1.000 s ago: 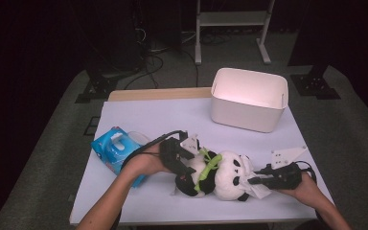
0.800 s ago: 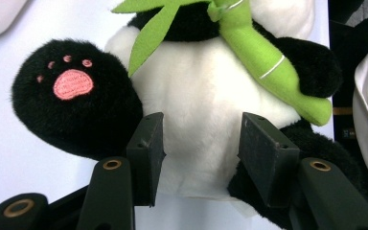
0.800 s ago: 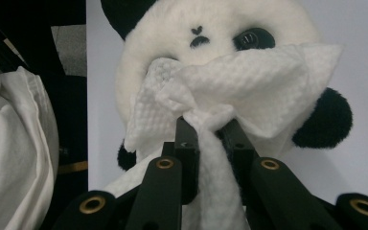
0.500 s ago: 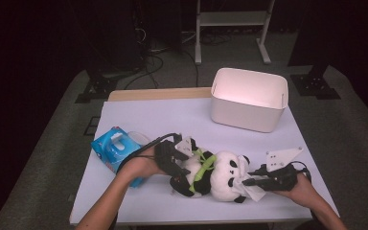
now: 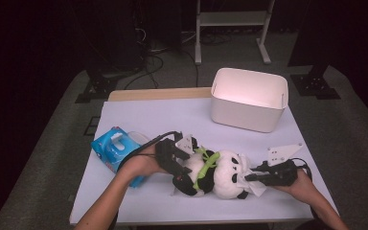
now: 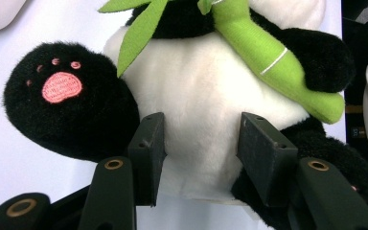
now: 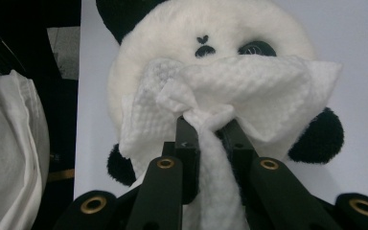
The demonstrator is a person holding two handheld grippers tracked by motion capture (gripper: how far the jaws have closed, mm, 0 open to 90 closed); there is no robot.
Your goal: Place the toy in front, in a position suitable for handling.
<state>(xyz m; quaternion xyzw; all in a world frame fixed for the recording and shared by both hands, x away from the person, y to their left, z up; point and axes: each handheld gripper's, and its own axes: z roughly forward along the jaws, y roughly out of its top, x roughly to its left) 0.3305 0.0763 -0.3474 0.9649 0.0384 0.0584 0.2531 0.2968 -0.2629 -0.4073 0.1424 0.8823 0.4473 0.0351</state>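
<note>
Pinching a white tissue [image 7: 230, 96] in my right gripper [image 7: 210, 132], I pressed it to the panda's [image 6: 206, 105] face while my half-open left gripper [image 6: 199, 143] clamped its belly.

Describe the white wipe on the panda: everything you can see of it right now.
The wipe is a white, dimple-textured sheet, paper or cloth, crumpled and bunched at its middle. The right hand-held gripper pinches that bunch with its jaws shut on it, and the spread part lies against the plush panda, below its eyes and nose. A tail hangs down between the jaws.
</note>
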